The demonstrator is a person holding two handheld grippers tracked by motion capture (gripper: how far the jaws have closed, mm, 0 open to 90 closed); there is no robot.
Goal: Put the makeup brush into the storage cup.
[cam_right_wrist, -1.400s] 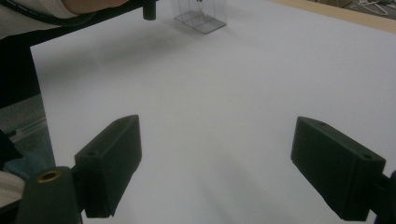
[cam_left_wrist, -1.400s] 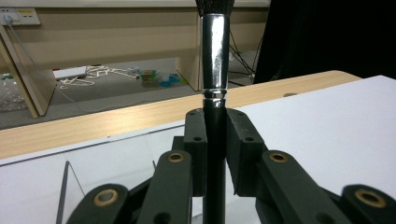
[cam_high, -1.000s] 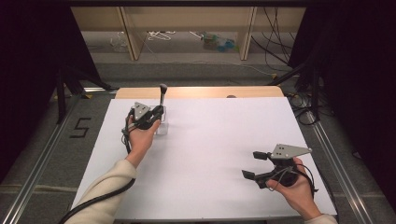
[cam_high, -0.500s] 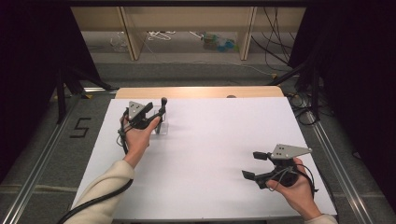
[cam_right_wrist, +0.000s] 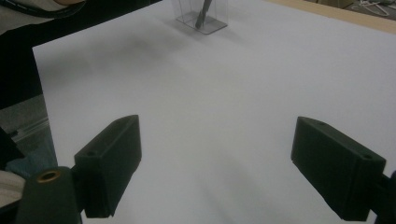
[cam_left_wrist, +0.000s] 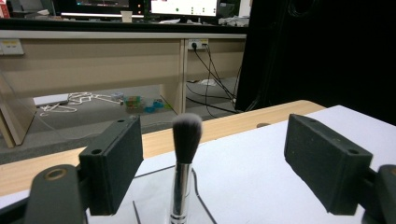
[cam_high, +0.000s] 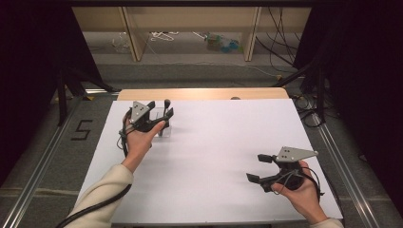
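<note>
A makeup brush (cam_left_wrist: 186, 140) with a dark tuft and shiny metal handle stands upright in a clear holder (cam_high: 163, 128) at the table's far left. My left gripper (cam_high: 160, 109) is open. In the left gripper view its jaws stand wide apart on either side of the brush without touching it. At the near right my right gripper (cam_high: 257, 168) hovers open over the bare white tabletop (cam_high: 223, 142), with nothing between its jaws. In the right gripper view the clear holder (cam_right_wrist: 201, 16) appears far ahead with the brush handle in it.
A wooden strip (cam_high: 204, 93) runs along the table's far edge. Beyond it are the floor, wooden desk legs (cam_high: 251, 33) and loose cables (cam_high: 164, 35). Metal rails (cam_high: 340, 161) flank the table. A dark curtain (cam_left_wrist: 322, 46) hangs on the right.
The brush has dropped lower and now stands in the clear holder. My left gripper has drawn back a little from it, jaws apart. The right gripper has stayed put.
</note>
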